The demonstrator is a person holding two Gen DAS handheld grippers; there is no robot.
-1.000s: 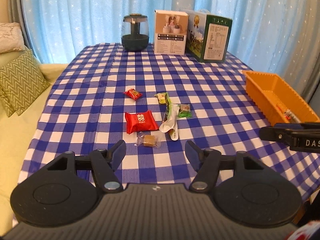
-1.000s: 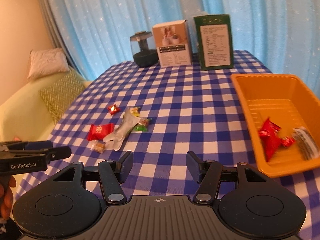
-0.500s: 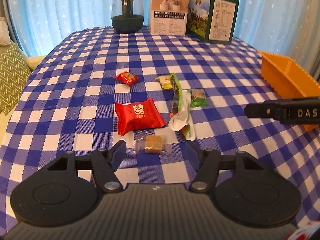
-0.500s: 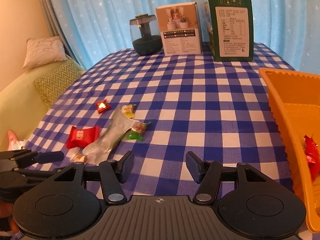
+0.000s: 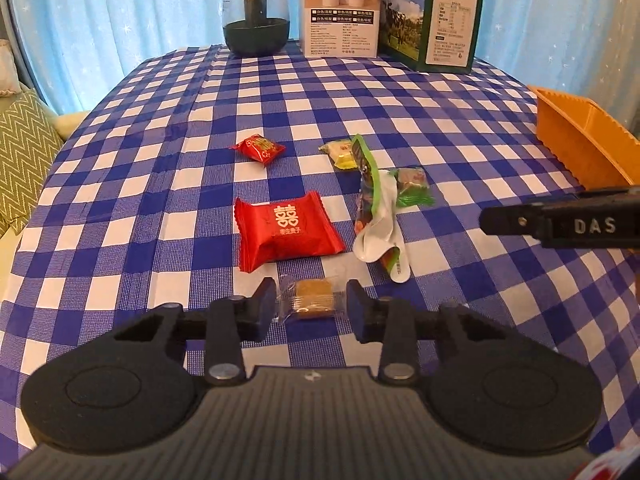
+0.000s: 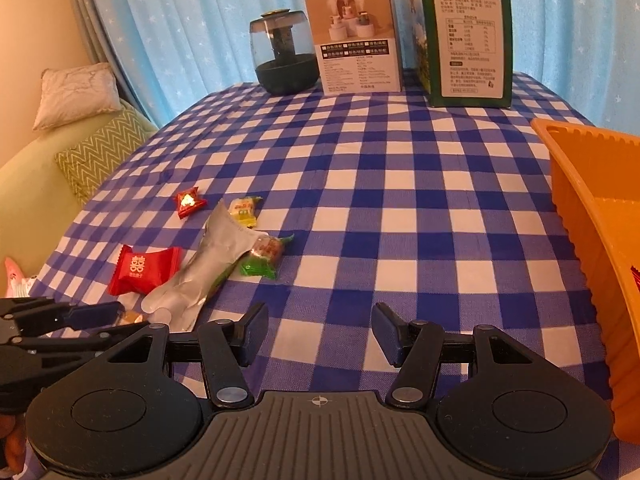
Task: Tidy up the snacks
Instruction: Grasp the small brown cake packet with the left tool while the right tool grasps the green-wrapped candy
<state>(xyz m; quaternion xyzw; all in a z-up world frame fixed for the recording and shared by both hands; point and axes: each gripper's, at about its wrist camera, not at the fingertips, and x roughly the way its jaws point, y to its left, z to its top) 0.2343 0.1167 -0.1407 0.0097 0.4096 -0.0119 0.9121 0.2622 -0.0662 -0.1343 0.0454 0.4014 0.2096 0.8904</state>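
Observation:
A caramel candy in clear wrap [image 5: 315,300] lies on the checked cloth between the jaws of my left gripper [image 5: 311,305]. The jaws are closing, with the pads at the wrapper's ends and not pressing the block. Just beyond lie a red packet [image 5: 284,230], a long green-and-white packet [image 5: 374,208], a green candy [image 5: 412,186], a yellow candy [image 5: 340,152] and a small red candy [image 5: 259,148]. My right gripper [image 6: 320,332] is open over bare cloth, right of the pile [image 6: 212,272]. The orange bin [image 6: 580,220] is at the right edge.
A dark glass jar [image 5: 256,16], a white box [image 5: 340,12] and a green box [image 5: 440,16] stand along the far edge of the table. A sofa with a zigzag cushion [image 6: 100,152] is on the left. Blue curtains hang behind.
My left gripper came down and forward onto the caramel candy, and its jaws narrowed around it. My right gripper sank and moved forward toward the snack pile.

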